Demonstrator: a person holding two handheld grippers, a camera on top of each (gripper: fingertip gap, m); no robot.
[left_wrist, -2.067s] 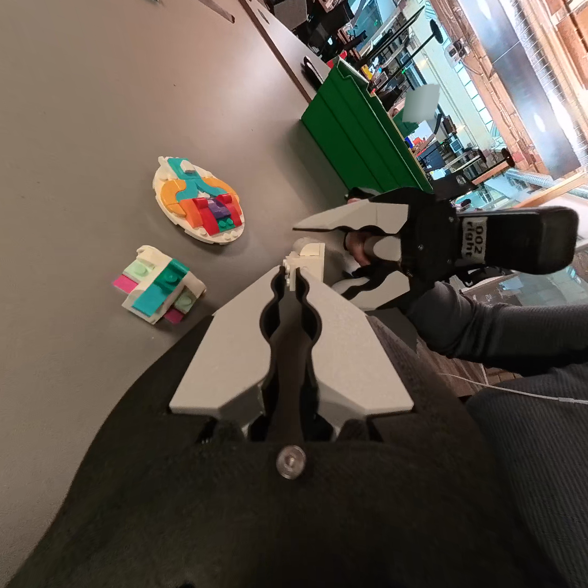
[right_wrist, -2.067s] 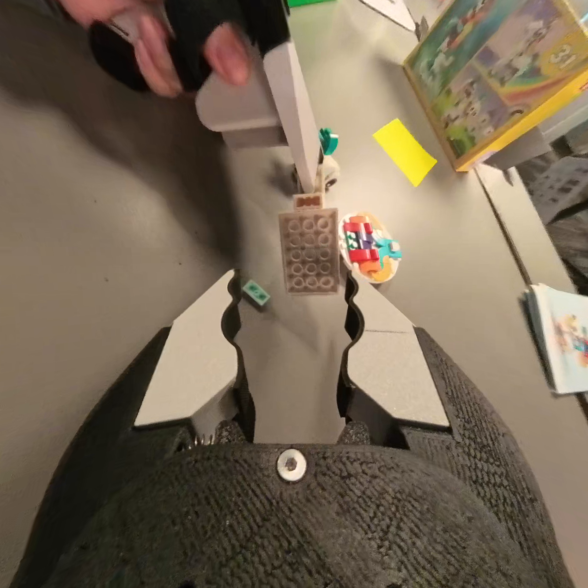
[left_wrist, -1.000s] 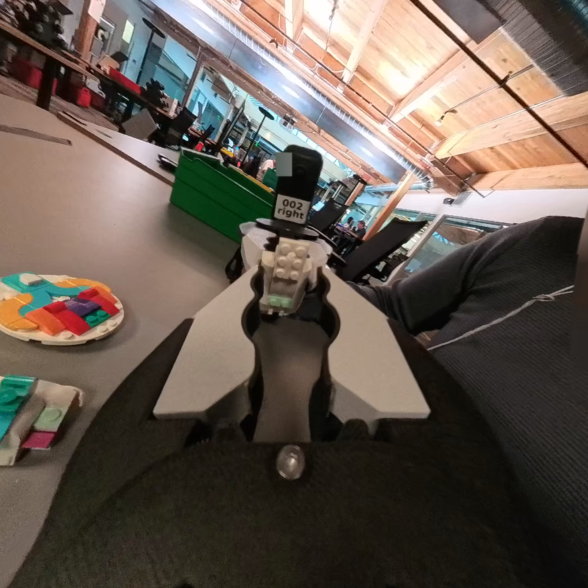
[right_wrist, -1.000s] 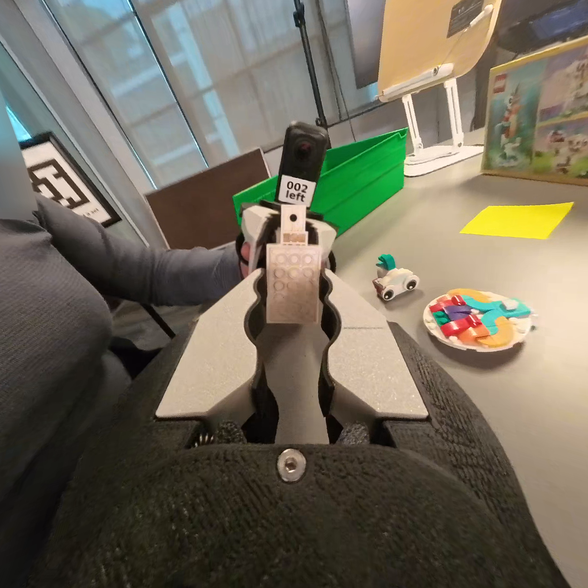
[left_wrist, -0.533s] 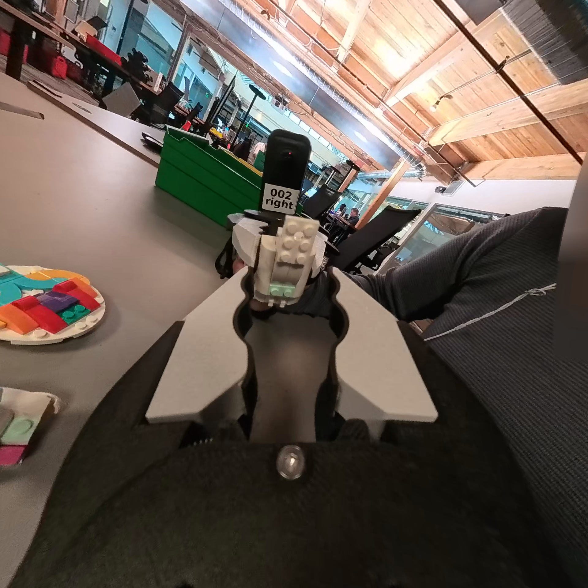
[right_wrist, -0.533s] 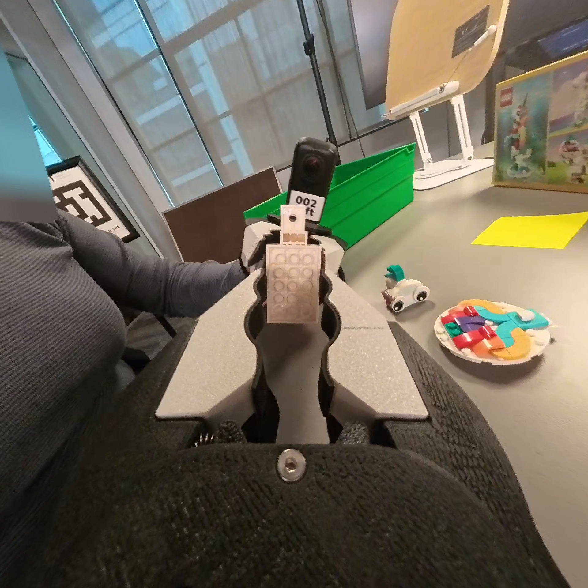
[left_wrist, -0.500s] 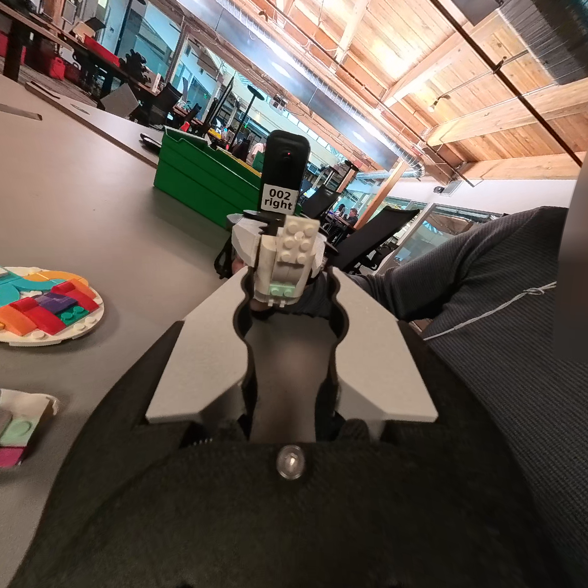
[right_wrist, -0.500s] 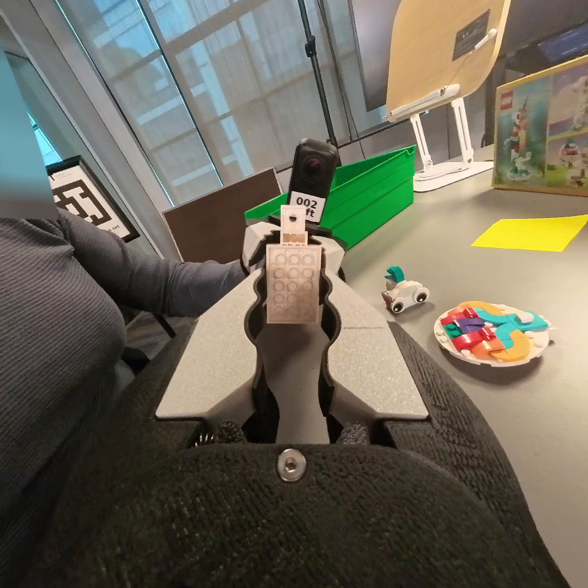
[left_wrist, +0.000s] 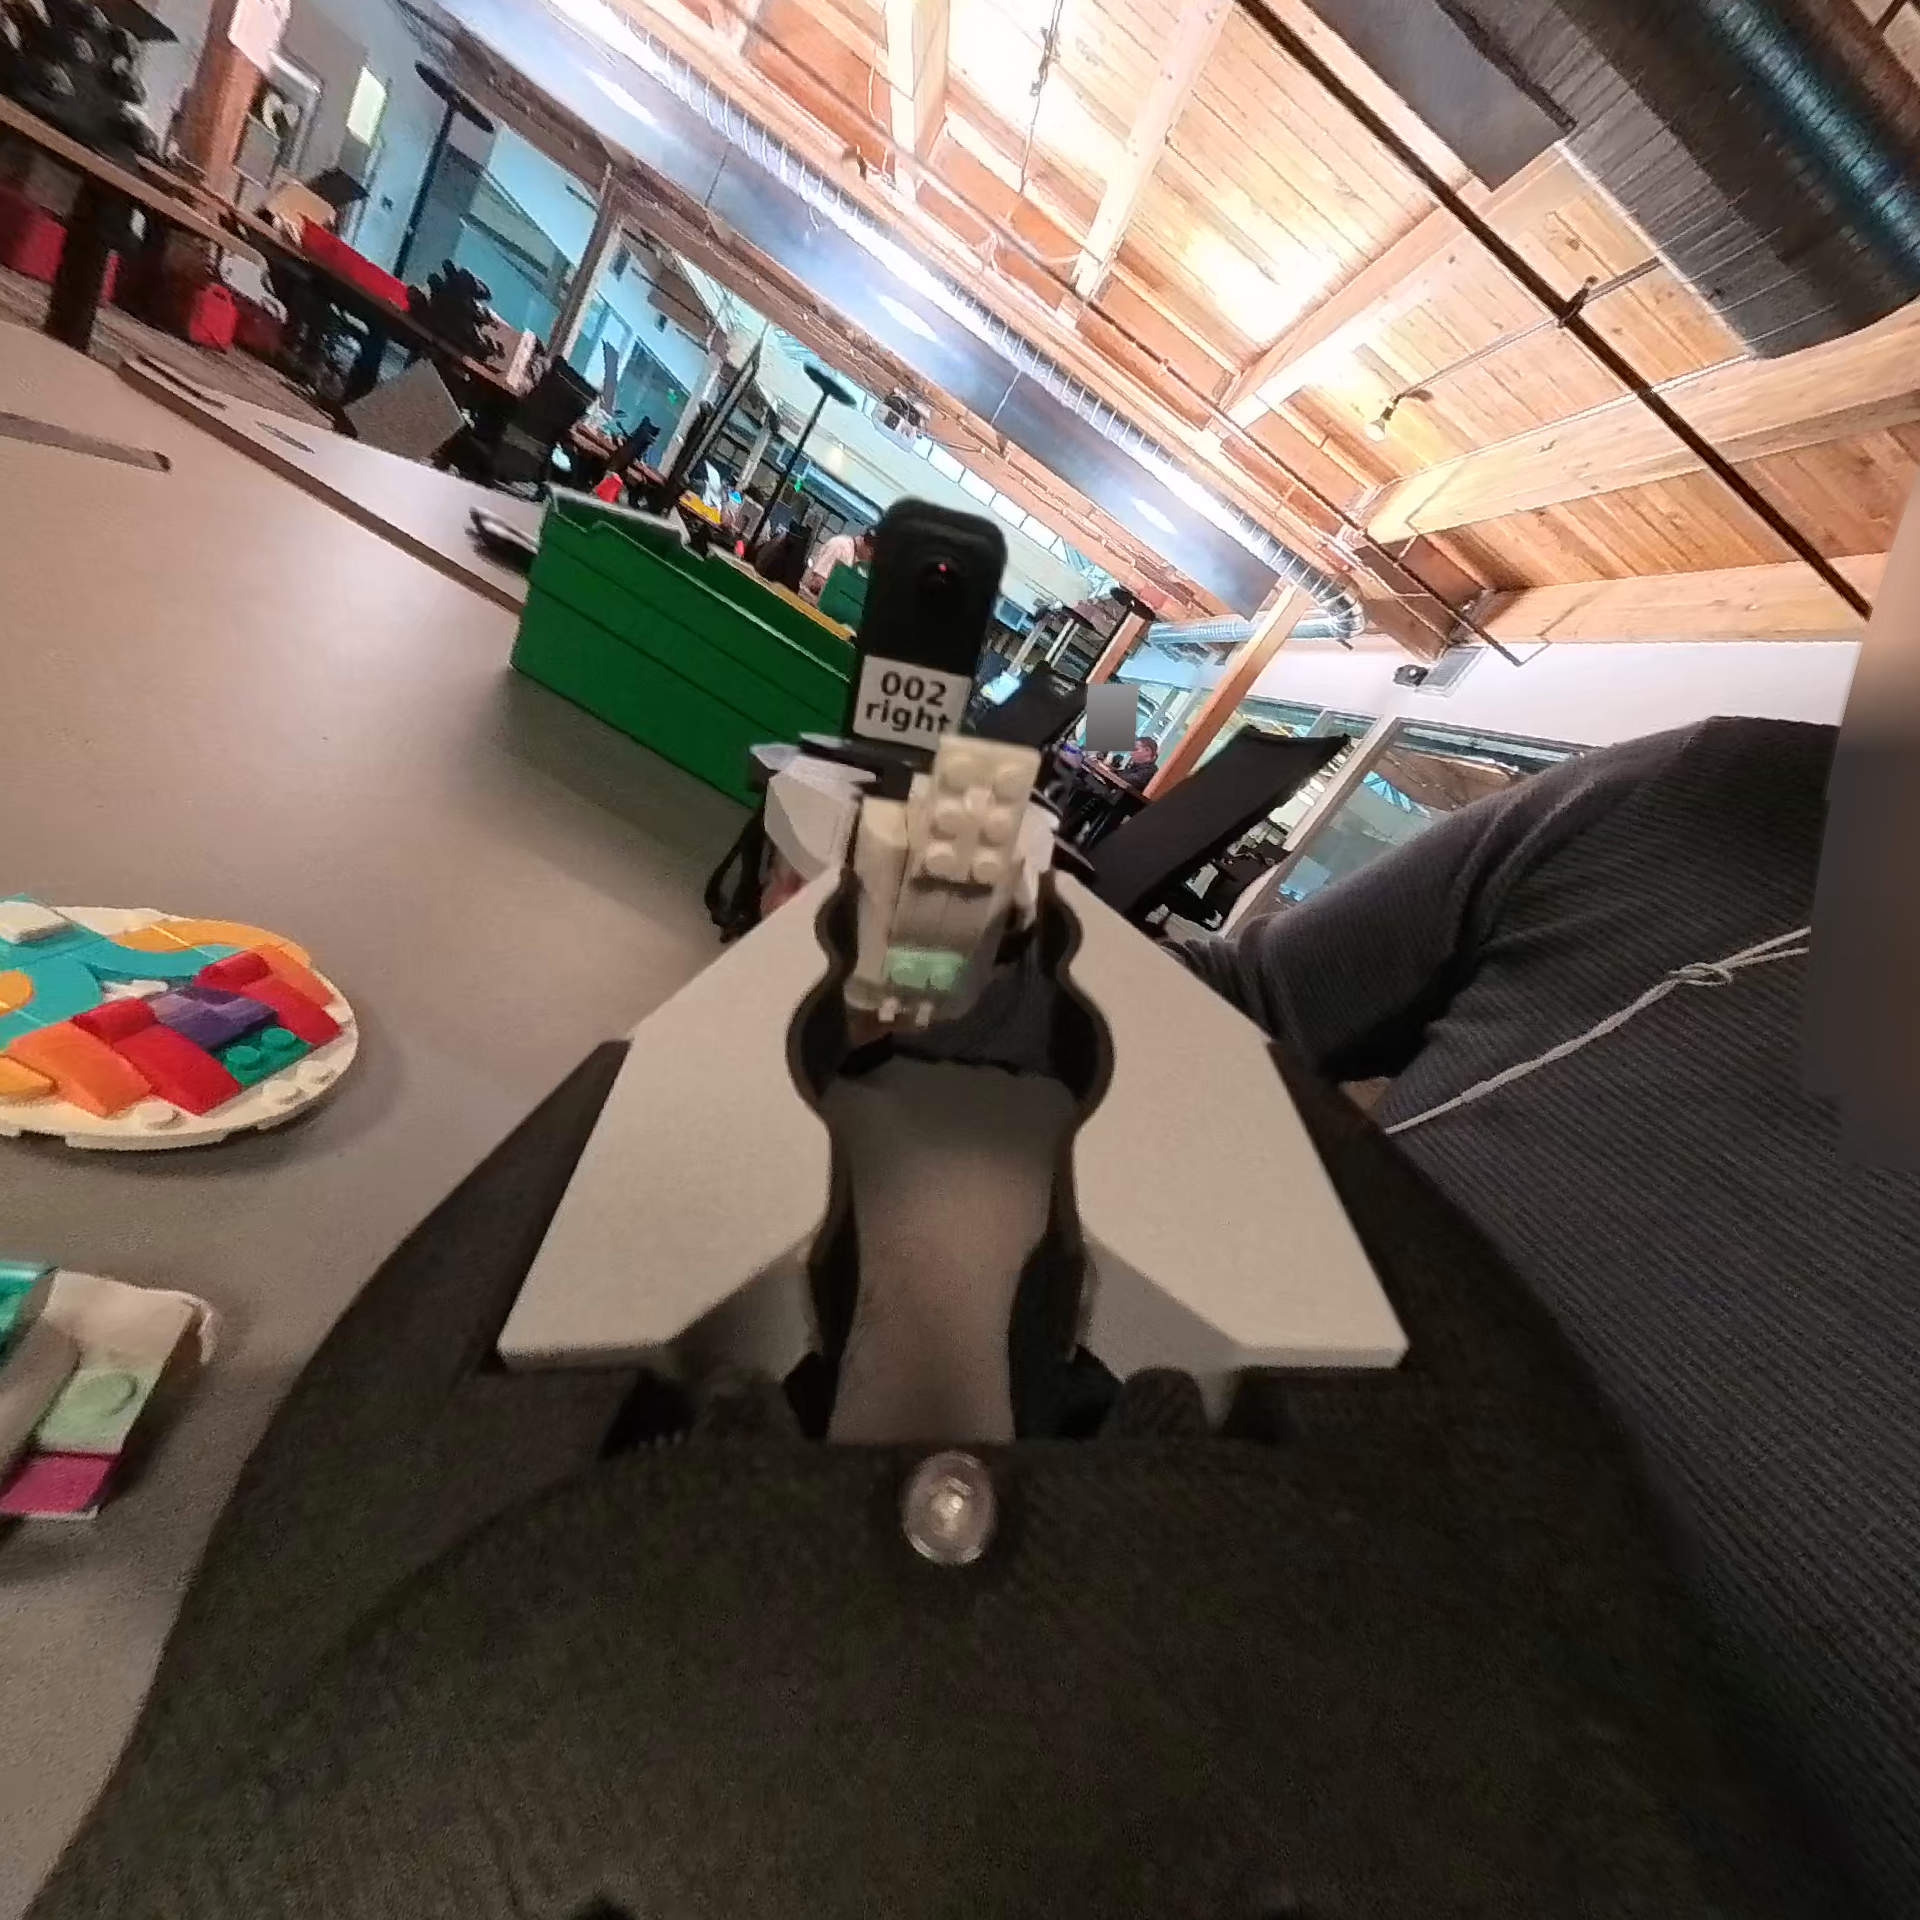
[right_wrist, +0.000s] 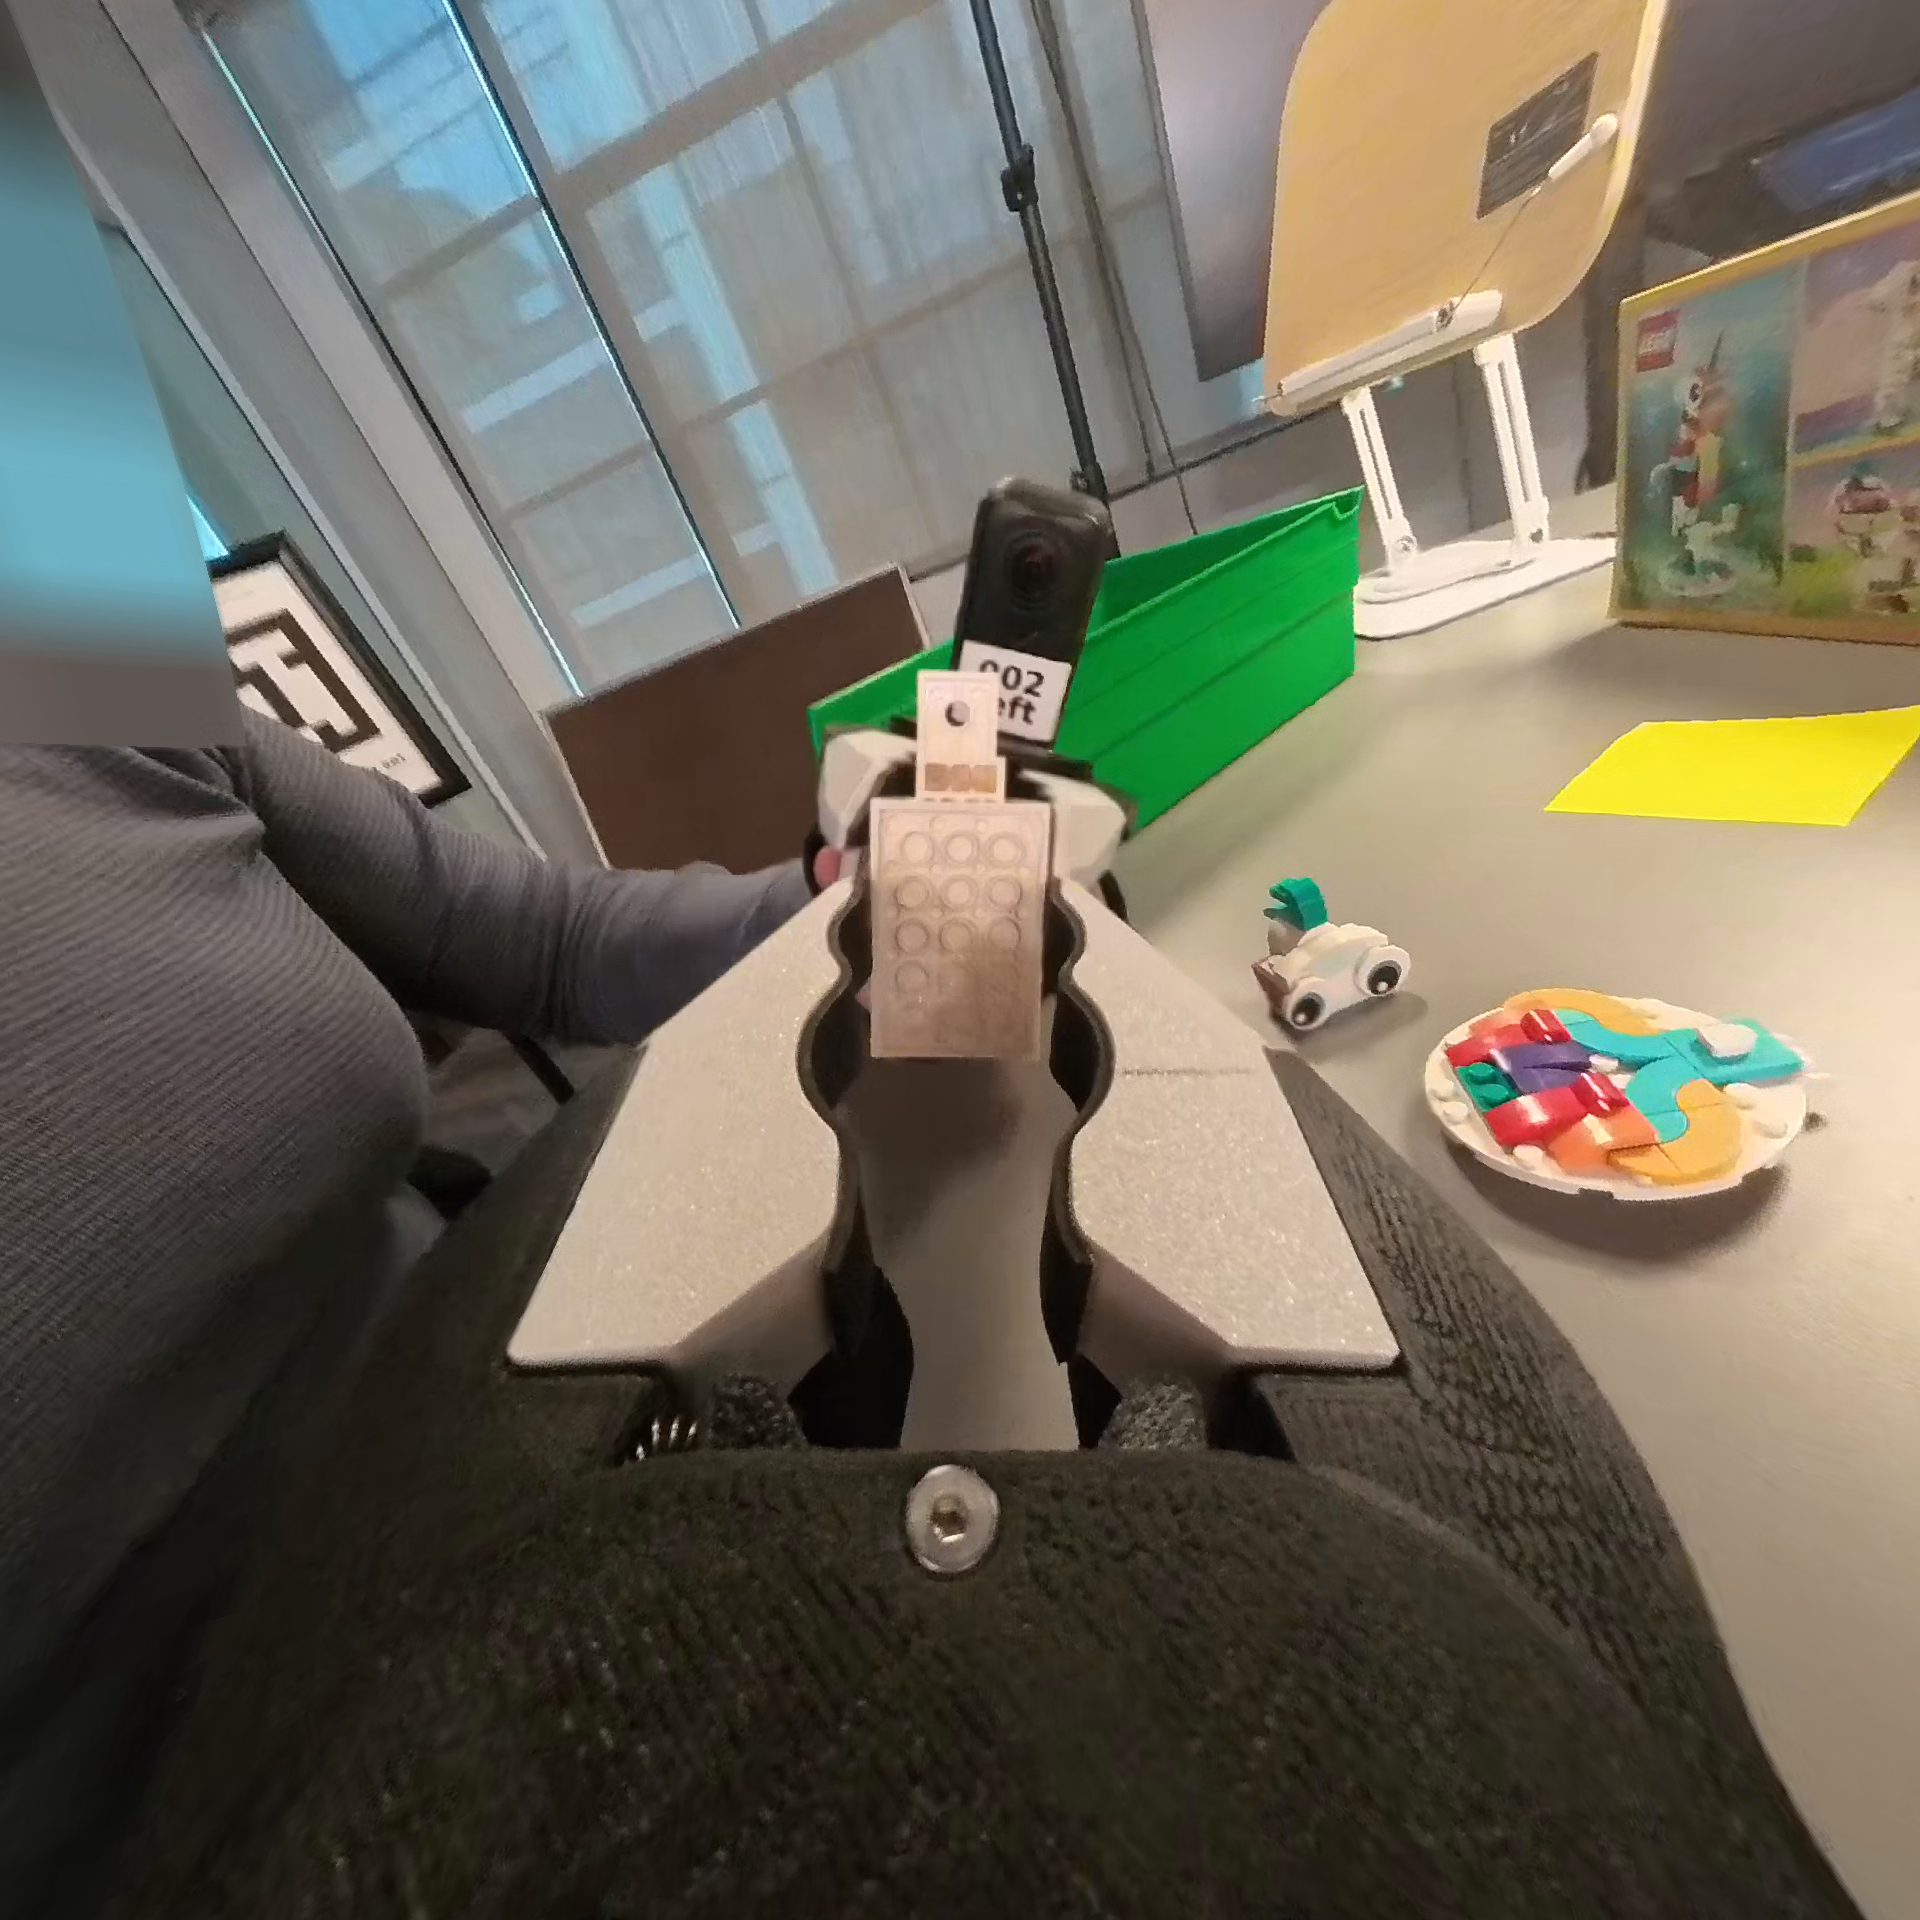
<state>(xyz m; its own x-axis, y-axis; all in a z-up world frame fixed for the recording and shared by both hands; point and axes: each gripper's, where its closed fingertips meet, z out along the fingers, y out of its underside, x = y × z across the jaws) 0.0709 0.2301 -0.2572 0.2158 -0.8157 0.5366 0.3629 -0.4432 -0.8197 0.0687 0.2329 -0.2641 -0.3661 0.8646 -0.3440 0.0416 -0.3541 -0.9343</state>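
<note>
On the grey tabletop (right_wrist: 1558, 1351), taken with the green bin (right_wrist: 1216, 634) as landmark, a round white plate of coloured bricks (right_wrist: 1621, 1091) lies well in front of the bin toward the cameras, and a small white toy car (right_wrist: 1330, 961) with a teal top stands between the plate and the bin. A yellow paper sheet (right_wrist: 1745, 769) lies to the right of the bin, with a printed box (right_wrist: 1777, 457) and a tan board on a white stand (right_wrist: 1444, 187) behind it. Large windows stand behind the bin in the right wrist view; the left wrist view shows a timber ceiling and an open office beyond the bin (left_wrist: 675, 665). A second small brick build (left_wrist: 73, 1392), white, teal and magenta, sits at the near left edge of the left wrist view. Both tools are raised off the tabletop and face each other. The right tongs (right_wrist: 956, 935) are clamped on a white brick assembly (right_wrist: 956, 935), seen from its underside. The left tongs (left_wrist: 940, 925) stand at the same assembly (left_wrist: 945, 883), but whether they grip it cannot be told. Compared with 2.1 s ago, when both tools were tilted down over the tabletop and the right tongs stood apart, the assembly has been lifted clear; over the last half second the pose is nearly unchanged.
</note>
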